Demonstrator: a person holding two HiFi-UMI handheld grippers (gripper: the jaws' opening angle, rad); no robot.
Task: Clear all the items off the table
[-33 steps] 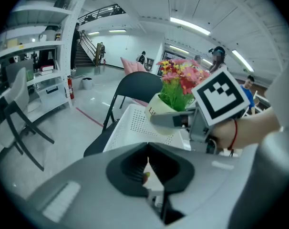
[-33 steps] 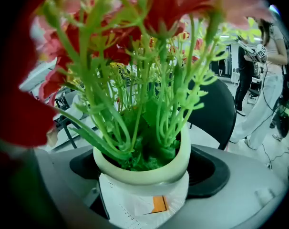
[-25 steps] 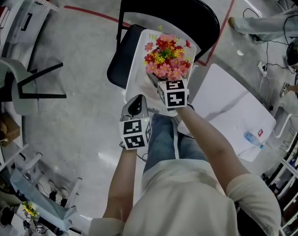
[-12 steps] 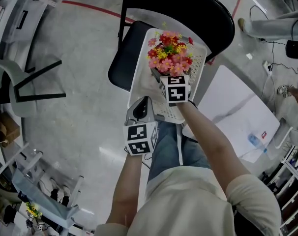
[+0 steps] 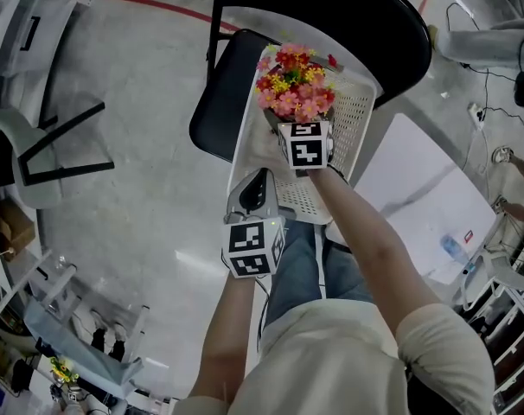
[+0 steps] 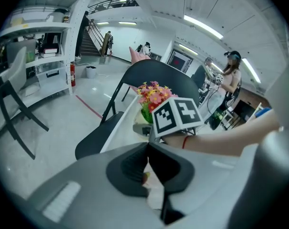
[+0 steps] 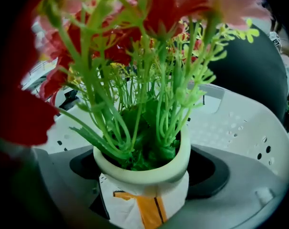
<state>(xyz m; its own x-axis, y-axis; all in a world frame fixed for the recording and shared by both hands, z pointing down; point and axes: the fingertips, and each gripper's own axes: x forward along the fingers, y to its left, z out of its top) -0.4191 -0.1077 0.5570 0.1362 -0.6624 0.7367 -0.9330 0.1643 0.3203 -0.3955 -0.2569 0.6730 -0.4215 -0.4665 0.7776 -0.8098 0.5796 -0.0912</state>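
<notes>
My right gripper [image 5: 303, 142] is shut on a white flower pot [image 7: 143, 194] with an orange-striped label. Red, pink and yellow artificial flowers [image 5: 295, 83] rise from it on green stems [image 7: 144, 99]. The pot hangs inside the white perforated basket [image 5: 355, 119], which rests on a black folding chair [image 5: 217, 102]. The jaws press the pot from both sides in the right gripper view [image 7: 147, 168]. My left gripper [image 5: 260, 180] hovers at the basket's near left corner, jaws shut tip to tip [image 6: 148, 149]. I cannot make out anything held between them.
A white table [image 5: 418, 188] stands to the right with a plastic bottle [image 5: 455, 249] on it. Another chair [image 5: 46, 145] and shelving [image 6: 49, 37] stand at the left. A person [image 6: 230, 75] stands at the back right. Grey floor lies around.
The right gripper has carried the flower pot further in over the basket. The left gripper has shifted slightly toward the basket's near corner, still shut.
</notes>
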